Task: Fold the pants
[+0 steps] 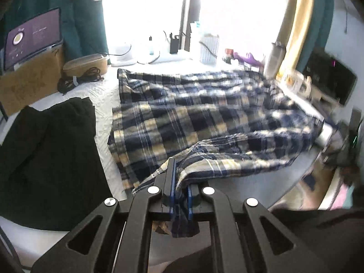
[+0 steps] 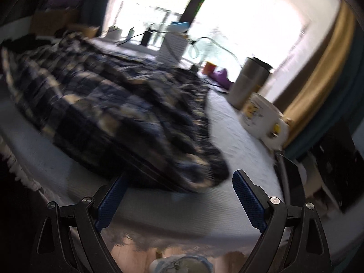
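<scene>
Nearest, left gripper (image 1: 179, 182) is clamped on a bunched edge of the plaid pants (image 1: 204, 113), thin woven cloth in navy, cream and blue checks hanging crumpled below its blue ribbed pads; right gripper (image 2: 179, 177) stands wide apart, holding nothing, its textured blue pads either side of the near rounded end of the pants, though blur hides whether the left pad touches the cloth. Mid-distance, the pants lie spread in soft folds across the white quilted table (image 1: 107, 104), a black garment (image 1: 45, 125) flat to their left. Far right, a glossy white mug (image 2: 264, 118) and a steel tumbler (image 2: 248, 82) stand near the bright window.
</scene>
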{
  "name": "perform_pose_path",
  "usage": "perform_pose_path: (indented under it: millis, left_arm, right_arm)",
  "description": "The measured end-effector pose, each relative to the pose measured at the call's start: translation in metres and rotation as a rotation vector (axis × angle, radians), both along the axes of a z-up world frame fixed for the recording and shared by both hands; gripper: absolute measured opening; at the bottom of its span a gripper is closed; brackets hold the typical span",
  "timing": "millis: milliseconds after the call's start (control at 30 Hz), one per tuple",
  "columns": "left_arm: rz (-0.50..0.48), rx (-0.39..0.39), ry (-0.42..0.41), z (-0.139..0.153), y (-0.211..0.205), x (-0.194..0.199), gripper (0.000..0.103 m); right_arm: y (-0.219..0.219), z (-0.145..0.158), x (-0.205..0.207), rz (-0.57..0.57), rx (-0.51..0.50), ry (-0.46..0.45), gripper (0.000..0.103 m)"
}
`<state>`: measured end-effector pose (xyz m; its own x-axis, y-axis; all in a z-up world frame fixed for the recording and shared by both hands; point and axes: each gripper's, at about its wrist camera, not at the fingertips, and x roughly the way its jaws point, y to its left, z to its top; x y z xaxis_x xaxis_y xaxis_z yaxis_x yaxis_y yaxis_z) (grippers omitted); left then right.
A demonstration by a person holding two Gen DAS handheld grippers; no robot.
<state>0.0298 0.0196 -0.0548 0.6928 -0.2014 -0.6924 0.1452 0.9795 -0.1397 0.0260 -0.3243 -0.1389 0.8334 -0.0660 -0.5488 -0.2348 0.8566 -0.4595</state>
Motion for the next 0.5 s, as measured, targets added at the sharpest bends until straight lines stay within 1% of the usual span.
perform_pose_path:
  millis: [67,133,200,233,267,300,367,400,467,500]
  left_arm:
    - [0.004,-0.033,-0.010,0.006,0.005,0.002,0.006]
    - [0.002,-0.051,-0.020,0.011,0.007,0.004,0.006]
    - [0.001,-0.052,-0.039,0.017,0.006,0.005,0.006]
    - [0.002,-0.053,-0.044,0.019,0.007,0.005,0.006]
    - [0.002,-0.055,-0.050,0.021,0.007,0.005,0.006]
    - [0.002,-0.058,-0.056,0.023,0.009,0.005,0.006]
    - [0.002,-0.065,-0.070,0.027,0.009,0.003,0.006]
    - [0.001,-0.068,-0.072,0.028,0.008,0.003,0.006]
    - [0.001,-0.076,-0.078,0.030,0.009,0.002,0.006]
    - [0.003,-0.079,-0.082,0.032,0.009,0.001,0.006]
  right_arm:
    - [0.007,0.000,0.001,0.018,-0.010,-0.023,0.093]
    - [0.011,-0.001,0.003,0.038,-0.004,-0.022,0.093]
    - [0.017,-0.003,0.010,0.066,0.004,-0.037,0.093]
    - [0.020,-0.004,0.011,0.072,0.017,-0.043,0.090]
    - [0.022,-0.004,0.015,0.084,0.036,-0.031,0.076]
    - [0.023,-0.004,0.019,0.100,0.059,-0.013,0.068]
    - [0.026,-0.004,0.026,0.124,0.112,0.018,0.039]
    - [0.027,-0.005,0.027,0.136,0.130,0.027,0.034]
    - [0.029,-0.006,0.028,0.142,0.174,0.038,0.018]
    - [0.029,-0.007,0.029,0.144,0.188,0.040,0.015]
